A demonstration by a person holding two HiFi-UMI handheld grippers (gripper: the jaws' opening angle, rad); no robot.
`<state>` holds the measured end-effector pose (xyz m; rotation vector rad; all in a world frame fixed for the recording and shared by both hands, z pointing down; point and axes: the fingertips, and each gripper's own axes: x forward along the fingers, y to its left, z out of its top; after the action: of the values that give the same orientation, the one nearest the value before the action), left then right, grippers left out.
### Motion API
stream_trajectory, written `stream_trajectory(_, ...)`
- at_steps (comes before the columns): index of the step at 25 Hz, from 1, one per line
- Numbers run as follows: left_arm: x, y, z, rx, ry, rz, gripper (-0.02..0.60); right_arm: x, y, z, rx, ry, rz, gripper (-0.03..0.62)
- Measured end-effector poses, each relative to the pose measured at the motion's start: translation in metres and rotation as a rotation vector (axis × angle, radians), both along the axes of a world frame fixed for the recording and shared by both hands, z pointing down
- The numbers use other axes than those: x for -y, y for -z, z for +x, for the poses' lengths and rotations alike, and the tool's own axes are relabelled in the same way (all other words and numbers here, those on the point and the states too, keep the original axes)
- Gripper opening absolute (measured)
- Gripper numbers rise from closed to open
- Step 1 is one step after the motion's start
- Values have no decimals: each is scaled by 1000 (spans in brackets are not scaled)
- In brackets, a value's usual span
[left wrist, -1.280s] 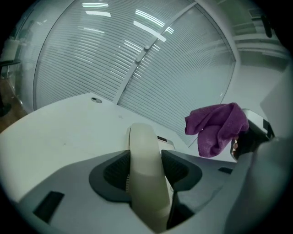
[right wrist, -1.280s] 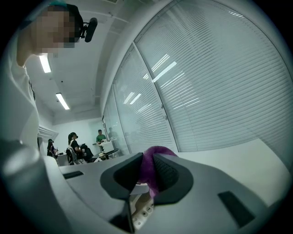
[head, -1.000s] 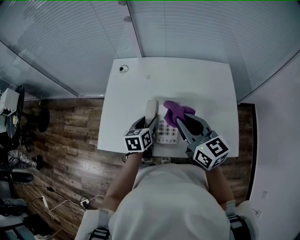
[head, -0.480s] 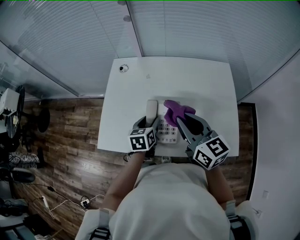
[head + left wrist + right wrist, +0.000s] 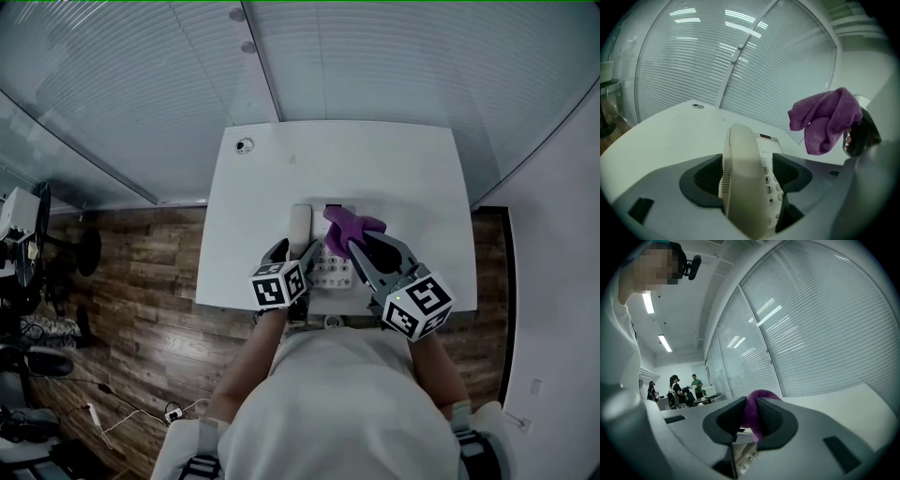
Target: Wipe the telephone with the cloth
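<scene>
Right gripper [image 5: 362,242] is clamped on the cloth [image 5: 348,225], which is hung just past its tips over the phone [image 5: 330,270]. Phone's found below and slightly left, long axis laid roughly along the jaws. Left gripper [image 5: 294,251]: jaws have just been spread, handset [image 5: 743,183] loose between them.

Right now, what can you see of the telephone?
The telephone is a cream, plastic-looking desk set on the white table, near its front edge. Its handset lies along its left side; round keys and a small dark display sit to the right. The left tongs, jaws just opened wider, straddle the handset without gripping. The purple cloth in the right tongs hangs beside it.
</scene>
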<state>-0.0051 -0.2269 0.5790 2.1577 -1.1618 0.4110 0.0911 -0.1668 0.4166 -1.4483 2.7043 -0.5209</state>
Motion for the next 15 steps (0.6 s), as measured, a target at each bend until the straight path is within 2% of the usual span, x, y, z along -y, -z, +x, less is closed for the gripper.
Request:
stream_trajectory(5,-7,8,-18,-43,53,-9,313,-3,-3,-3,-4,-5,-11,80)
stream_trajectory(9,-12,24,-35,-105,114,-11,311,-3,-3,-7,0,-11,-21,80)
stream_trajectory(11,-14,38,-40,-124,130,6,271,-2,-1,-7,-3,-13,-25,79)
stream_trajectory(13,-18,51,-44,-143,134,22,190,-3,2,-9,-1,-20,-25,80)
stream_trajectory(15,-34,60,-53,-157,130,37,153,-16,2,-16,4,-31,-22,80)
